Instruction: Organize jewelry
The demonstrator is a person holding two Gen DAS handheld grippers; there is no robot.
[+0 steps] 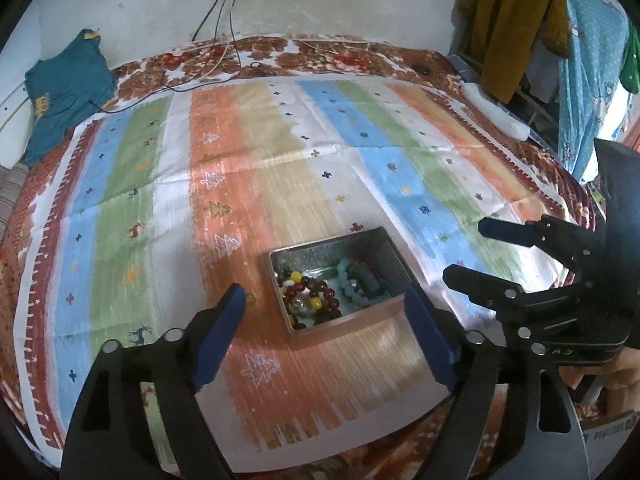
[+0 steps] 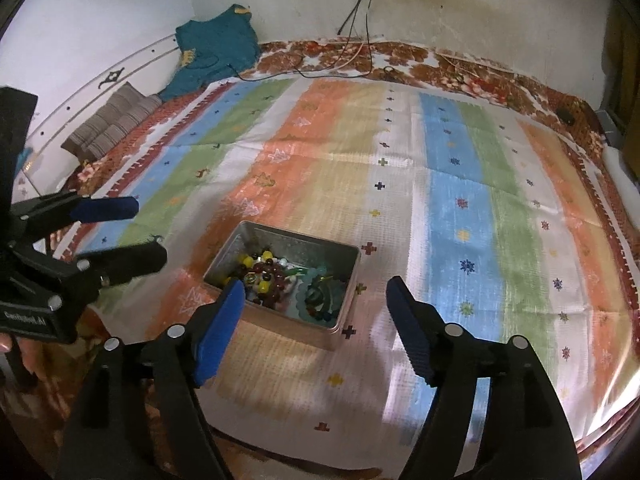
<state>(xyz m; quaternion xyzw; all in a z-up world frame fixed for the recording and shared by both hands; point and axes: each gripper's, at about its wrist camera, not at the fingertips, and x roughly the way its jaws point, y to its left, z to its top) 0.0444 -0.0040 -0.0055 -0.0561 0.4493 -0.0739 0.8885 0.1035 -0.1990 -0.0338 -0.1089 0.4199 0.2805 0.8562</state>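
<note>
An open metal tin point(image 1: 348, 322) point(image 2: 280, 326) sits on a striped cloth point(image 1: 280, 160) spread over a bed. Inside lie beaded bracelets: dark red and yellow beads point(image 1: 316, 296) point(image 2: 268, 276) and a turquoise bracelet point(image 1: 352, 284) point(image 2: 320, 292). My left gripper point(image 1: 324, 294) point(image 2: 148, 229) hangs open above the tin's near side, its blue pads apart with nothing between them. My right gripper point(image 2: 316, 284) point(image 1: 468, 250) is also open and empty, hovering over the tin's near right side. Neither gripper touches the tin.
A teal garment point(image 1: 64, 92) lies at the far left by the wall, with black cables point(image 1: 224, 40) running down onto the bed. Clothes point(image 1: 512, 20) hang at the right above a white object point(image 1: 496, 112). A striped cushion point(image 2: 112, 124) rests at the left edge.
</note>
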